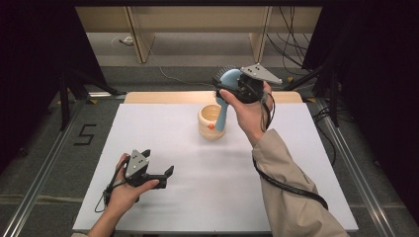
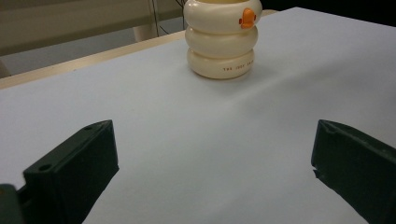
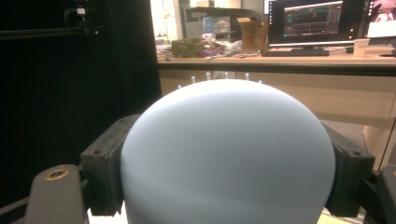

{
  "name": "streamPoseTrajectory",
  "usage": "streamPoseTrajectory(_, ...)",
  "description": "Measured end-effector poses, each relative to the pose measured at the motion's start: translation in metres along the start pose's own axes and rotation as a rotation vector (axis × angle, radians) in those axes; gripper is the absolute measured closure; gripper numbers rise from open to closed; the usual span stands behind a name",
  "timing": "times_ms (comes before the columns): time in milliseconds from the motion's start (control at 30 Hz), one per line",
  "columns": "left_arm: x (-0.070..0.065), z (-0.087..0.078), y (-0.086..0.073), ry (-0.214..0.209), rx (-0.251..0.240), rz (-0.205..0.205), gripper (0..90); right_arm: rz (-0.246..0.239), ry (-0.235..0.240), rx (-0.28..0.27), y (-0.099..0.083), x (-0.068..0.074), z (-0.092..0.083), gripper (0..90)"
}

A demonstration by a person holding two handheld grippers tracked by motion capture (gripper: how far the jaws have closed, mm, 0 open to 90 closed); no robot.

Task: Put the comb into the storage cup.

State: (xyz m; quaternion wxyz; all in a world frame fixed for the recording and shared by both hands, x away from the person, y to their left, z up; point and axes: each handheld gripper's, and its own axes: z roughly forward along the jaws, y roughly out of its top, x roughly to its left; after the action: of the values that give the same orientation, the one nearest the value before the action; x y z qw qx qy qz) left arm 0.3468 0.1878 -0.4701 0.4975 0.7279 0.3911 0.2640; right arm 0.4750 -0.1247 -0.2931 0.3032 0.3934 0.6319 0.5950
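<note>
The right claw [image 1: 232, 84] is being held above the far part of the white tabletop [image 1: 197, 163], and its jaws are pinching the rounded head of a light-blue brush [image 1: 225, 101]. In the right gripper view, the blue head [image 3: 229, 154] is sitting between the two black jaws, one pressing on each side, with white bristle tips showing along its top edge. In the high view, dark bristles are fanning out at the head's far side, and the brush handle is pointing down toward a cream ribbed cup [image 1: 211, 122], with its lower end overlapping the cup's rim. Whether the handle is touching the cup cannot be told.

The cup is standing upright near the tabletop's far centre. In the left gripper view, the cup [image 2: 220, 42] is showing three stacked rings, an orange knob near its rim and small lettering on the lowest ring.

The left claw [image 1: 159, 173] is resting low over the tabletop's near left area, well apart from the cup. Its jaws are standing spread wide, with nothing between them.
</note>
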Motion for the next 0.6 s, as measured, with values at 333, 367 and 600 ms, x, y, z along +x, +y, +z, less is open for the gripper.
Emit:
streamPoseTrajectory(333,0.0,0.0001,0.0,-0.001,0.0,0.001,0.1,0.0,-0.001,-0.005,0.003,0.0003,0.0024,20.3)
streamPoseTrajectory(367,-0.0001,0.0001,0.0,0.0,-0.001,-0.001,0.1,0.001,-0.001,-0.006,0.0035,0.0005,0.0026,20.4)
streamPoseTrajectory(600,0.0,0.0,0.0001,0.001,-0.002,-0.003,0.1,0.0,0.001,-0.011,0.0051,0.0014,0.0041,20.3)
